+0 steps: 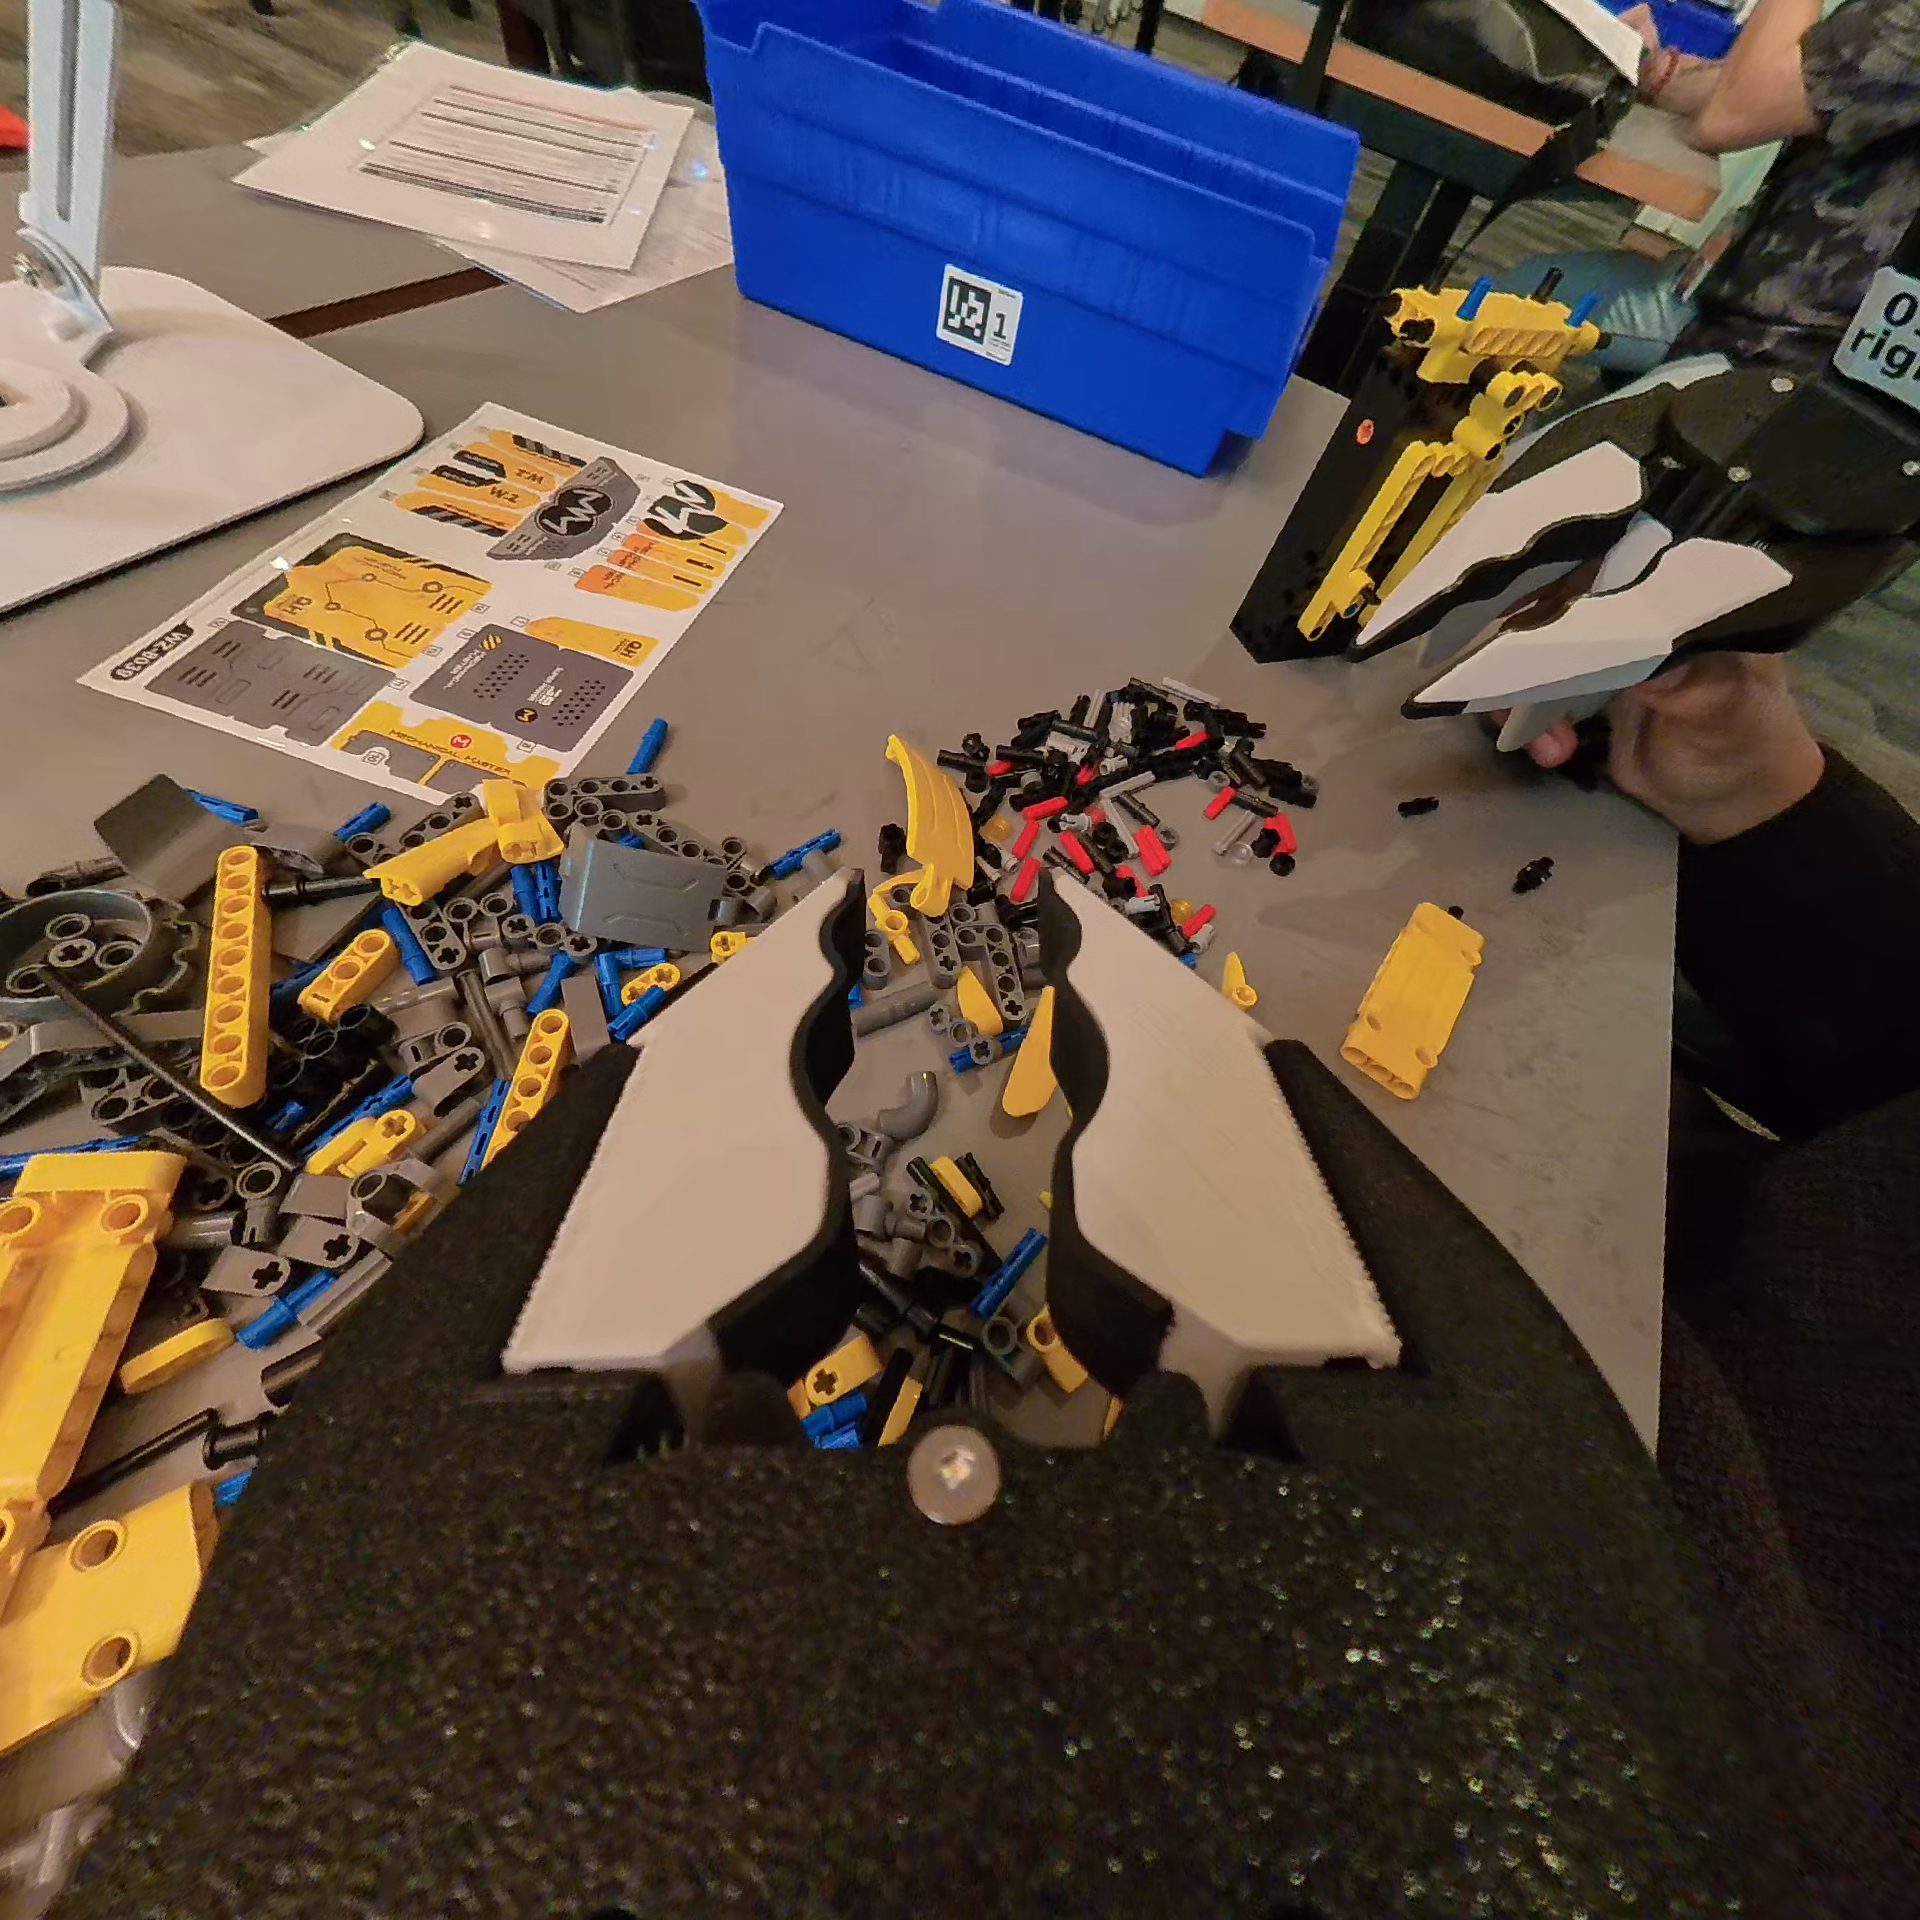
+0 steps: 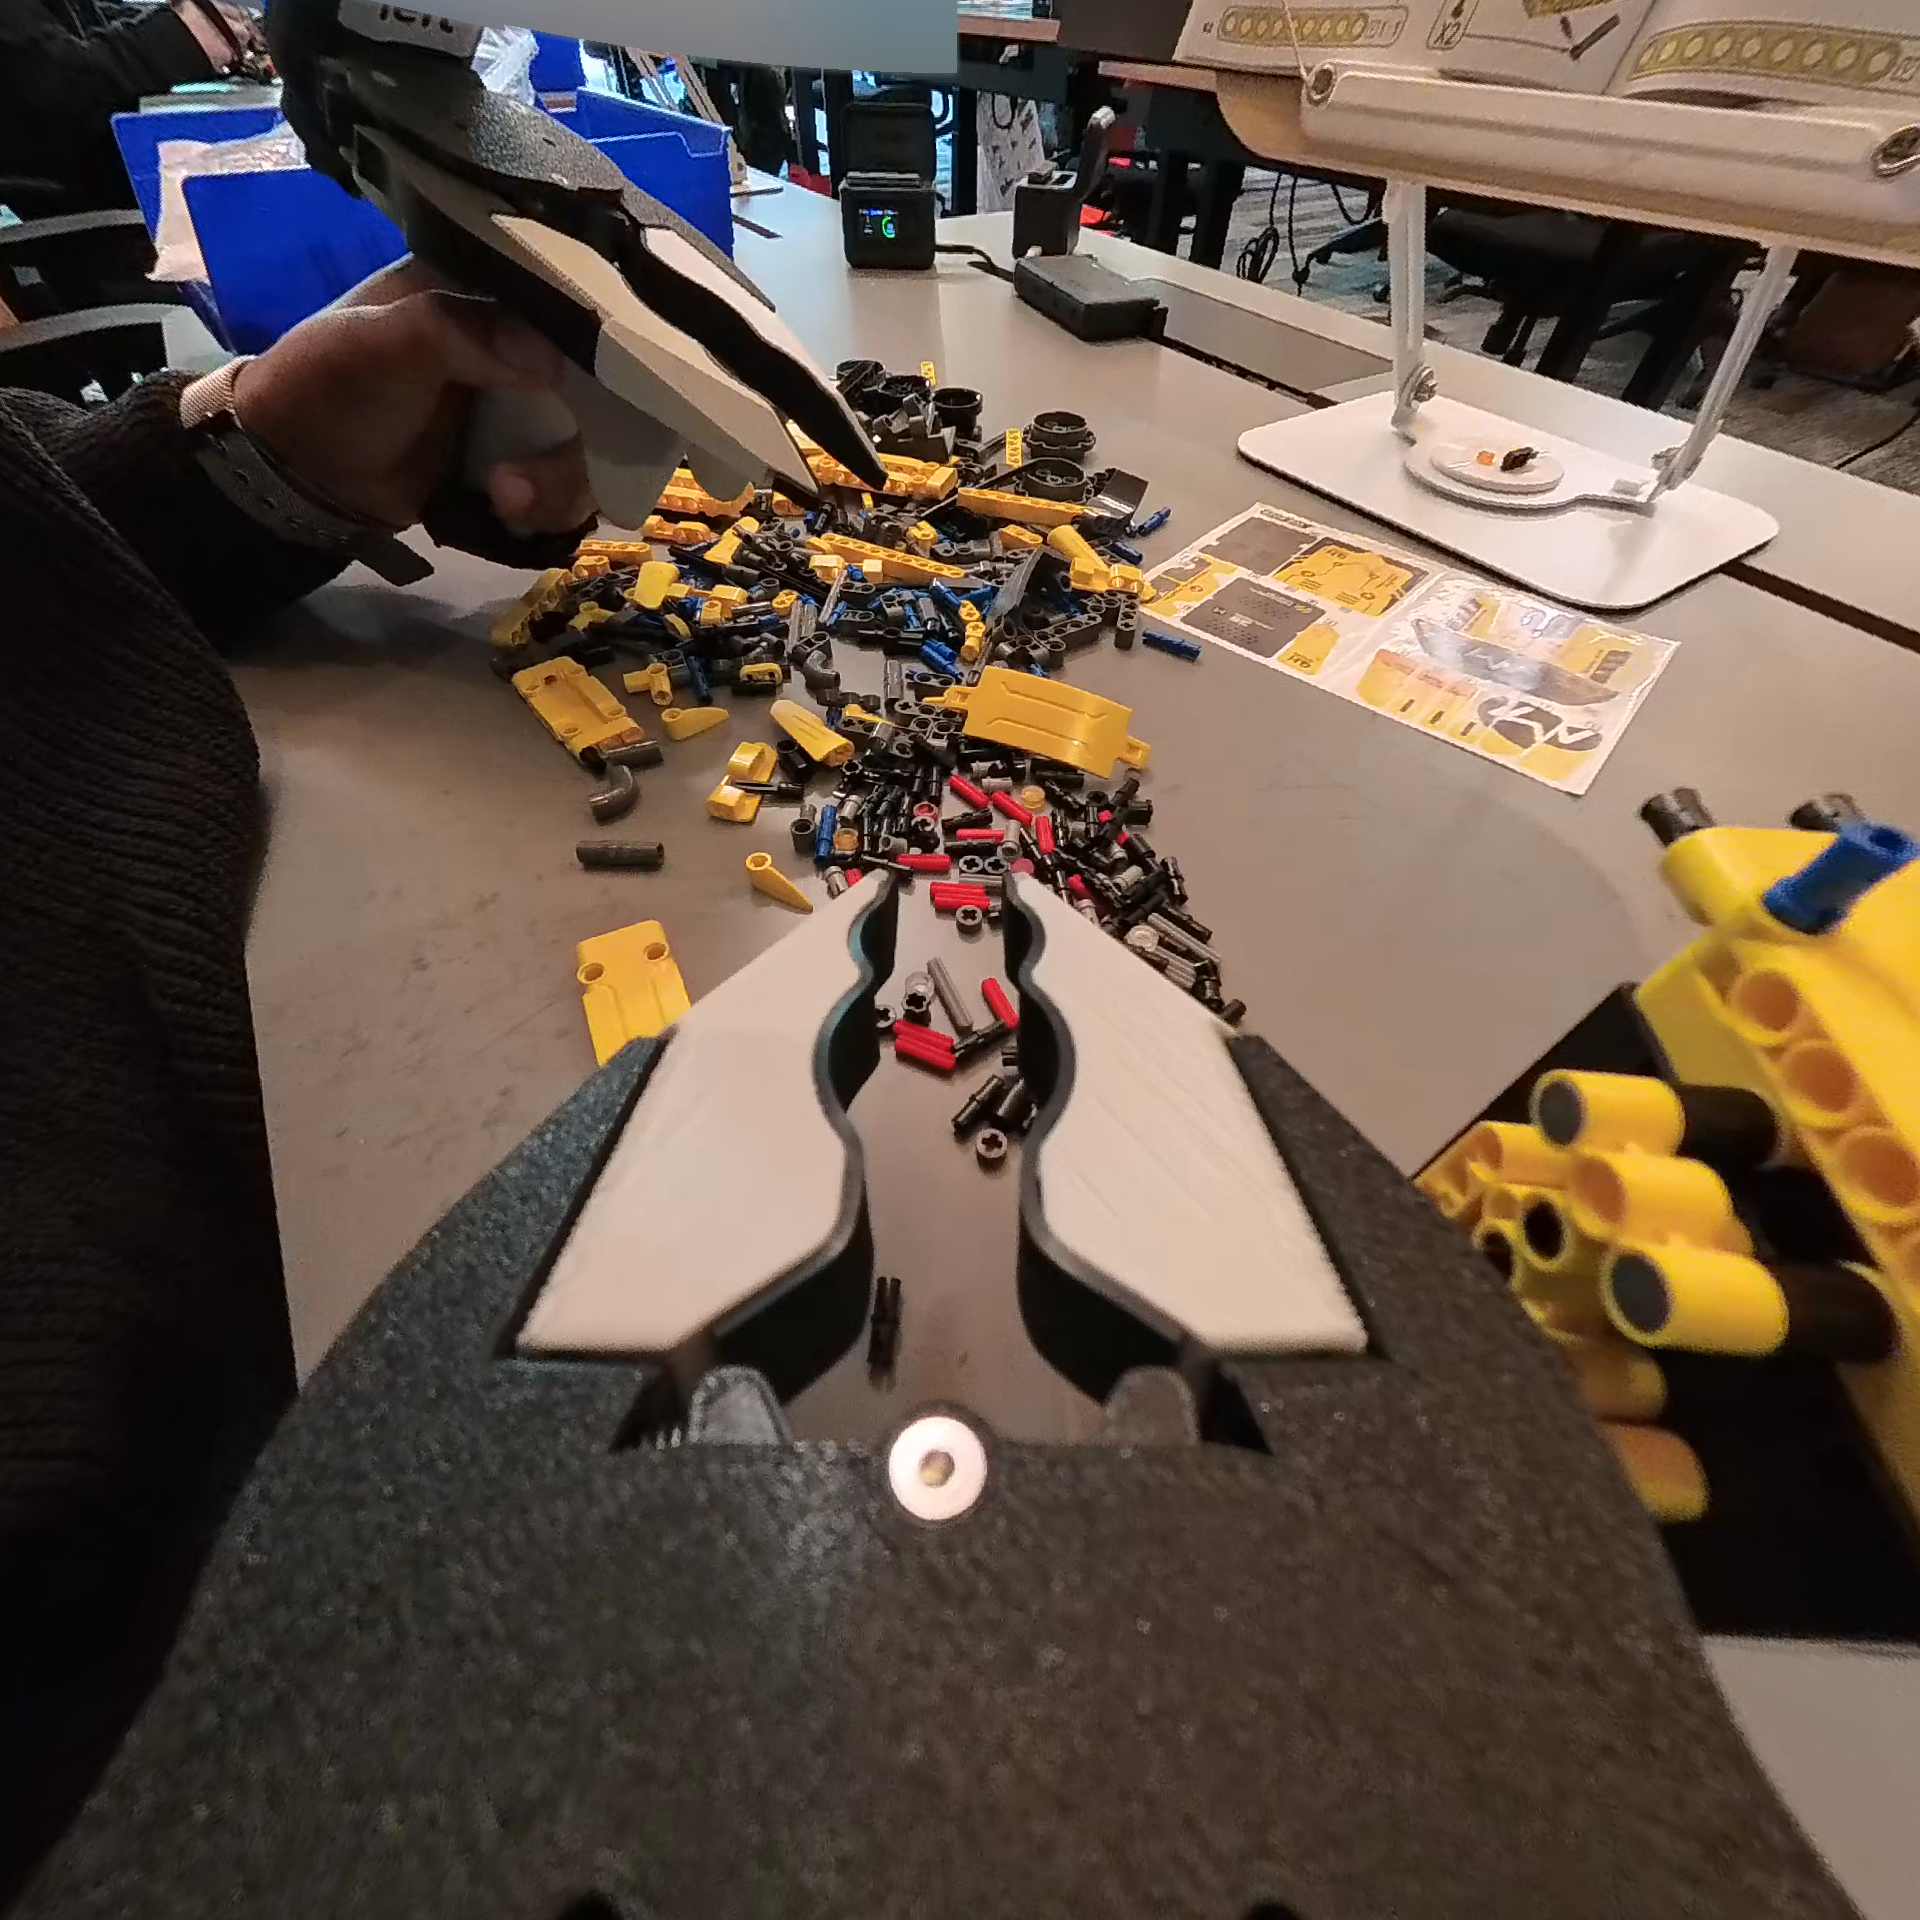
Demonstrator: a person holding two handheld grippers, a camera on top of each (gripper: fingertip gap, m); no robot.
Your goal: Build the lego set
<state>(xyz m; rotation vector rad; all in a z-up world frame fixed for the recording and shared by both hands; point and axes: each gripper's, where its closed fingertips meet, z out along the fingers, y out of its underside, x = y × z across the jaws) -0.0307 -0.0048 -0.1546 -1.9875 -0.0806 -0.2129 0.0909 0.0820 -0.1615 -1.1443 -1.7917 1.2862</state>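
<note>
My left gripper (image 1: 956, 894) is open and empty, hovering over a large pile of yellow, grey, blue and black building-toy parts (image 1: 468, 987). It also shows in the right wrist view (image 2: 847, 483), held by a hand above the far part of the pile (image 2: 883, 582). My right gripper (image 2: 951, 883) is open and empty, low over a scatter of small red and black pins (image 2: 977, 831). In the left wrist view it (image 1: 1387, 681) is beside a standing black and yellow assembly (image 1: 1351, 520), which fills the right edge of the right wrist view (image 2: 1766, 1091).
A sticker sheet (image 1: 436, 603) lies behind the pile. A blue bin (image 1: 1018, 208), papers (image 1: 488, 156) and a white stand base (image 1: 187, 416) sit at the back. A loose yellow panel (image 1: 1413, 997) lies near the table's right edge (image 1: 1662, 1143). The grippers' ends are close to 15 cm from one another.
</note>
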